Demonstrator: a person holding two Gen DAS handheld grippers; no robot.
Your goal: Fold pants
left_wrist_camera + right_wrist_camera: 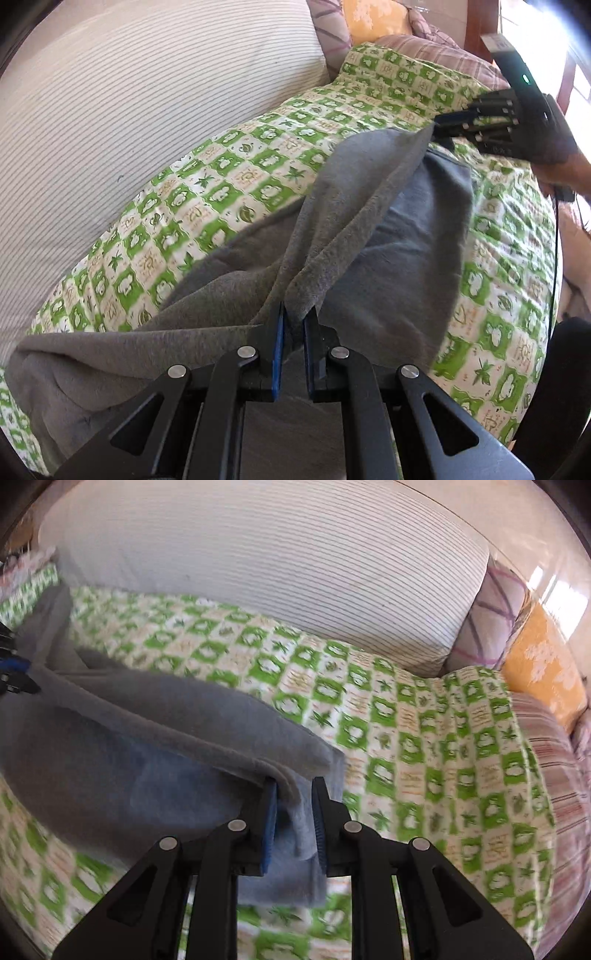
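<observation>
Both the left gripper (293, 325) and right gripper (295, 805) clamp the grey fleece pants (369, 229), lifted mid-frame over the green-checked quilted bed (229, 162).

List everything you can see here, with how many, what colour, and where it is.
pants: one, grey, lifted over the bedspread, held at two ends
bedspread: one, green and white check, under the pants
striped cushion: one, white, behind the bedspread
pillows: several, orange, purple, striped, at the bed's end
left tool: one, black, shut on the pants
right tool: one, black, shut on the pants
hand: one, holding the right tool
</observation>
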